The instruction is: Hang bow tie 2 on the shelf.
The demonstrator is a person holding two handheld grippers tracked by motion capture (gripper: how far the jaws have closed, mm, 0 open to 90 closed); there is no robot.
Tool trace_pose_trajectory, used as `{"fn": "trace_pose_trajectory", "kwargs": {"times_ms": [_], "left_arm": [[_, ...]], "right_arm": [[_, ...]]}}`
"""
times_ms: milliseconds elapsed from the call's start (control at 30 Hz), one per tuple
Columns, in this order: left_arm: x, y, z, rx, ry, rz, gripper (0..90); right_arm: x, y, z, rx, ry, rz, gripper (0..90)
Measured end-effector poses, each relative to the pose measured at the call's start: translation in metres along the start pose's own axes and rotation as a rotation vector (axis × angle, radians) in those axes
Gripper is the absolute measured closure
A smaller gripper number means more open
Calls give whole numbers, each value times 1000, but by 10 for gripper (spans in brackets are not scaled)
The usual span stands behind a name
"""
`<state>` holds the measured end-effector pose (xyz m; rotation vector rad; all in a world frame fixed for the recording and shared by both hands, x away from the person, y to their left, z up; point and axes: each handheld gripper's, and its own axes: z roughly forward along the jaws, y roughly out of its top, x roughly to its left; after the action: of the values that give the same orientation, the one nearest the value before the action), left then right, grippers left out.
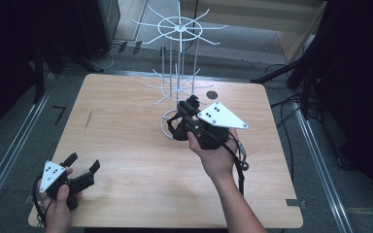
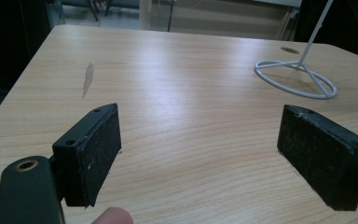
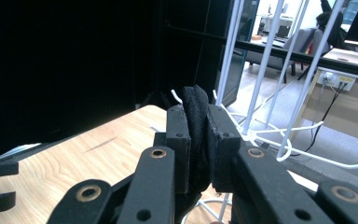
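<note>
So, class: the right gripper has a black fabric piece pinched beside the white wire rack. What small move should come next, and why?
Probably ease the right gripper slightly forward so the black fabric piece reaches a hook on the white wire rack. The jaws are clamped on the fabric, and in the right gripper view the lower hooks sit just beyond it. The left gripper rests open, away from the rack.

White wire rack (image 1: 177, 73) stands at table (image 1: 126, 145) centre-far; right gripper (image 1: 189, 108) up against rack's lower tier, jaws closed on a black cloth (image 1: 178, 130) hanging by rack's ring base; left gripper (image 1: 81, 164) near-left corner, jaws spread, nothing between them, resting low over table.
</note>
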<state>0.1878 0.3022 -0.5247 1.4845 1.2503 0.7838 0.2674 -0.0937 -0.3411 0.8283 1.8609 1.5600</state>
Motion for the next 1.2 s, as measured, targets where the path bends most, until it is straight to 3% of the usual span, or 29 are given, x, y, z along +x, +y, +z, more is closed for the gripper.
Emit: {"fn": "trace_pose_trajectory", "kwargs": {"times_ms": [467, 533, 833, 1200], "left_arm": [[0, 0, 0, 0, 0, 1, 144], [0, 0, 0, 0, 0, 2, 144], [0, 0, 0, 0, 0, 2, 144], [0, 0, 0, 0, 1, 4, 144]], "right_arm": [[-21, -7, 13, -51, 38, 34, 824], [-24, -10, 16, -48, 26, 29, 823], [-34, -30, 25, -10, 1, 91, 823], [-35, -53, 37, 44, -18, 138, 822]]}}
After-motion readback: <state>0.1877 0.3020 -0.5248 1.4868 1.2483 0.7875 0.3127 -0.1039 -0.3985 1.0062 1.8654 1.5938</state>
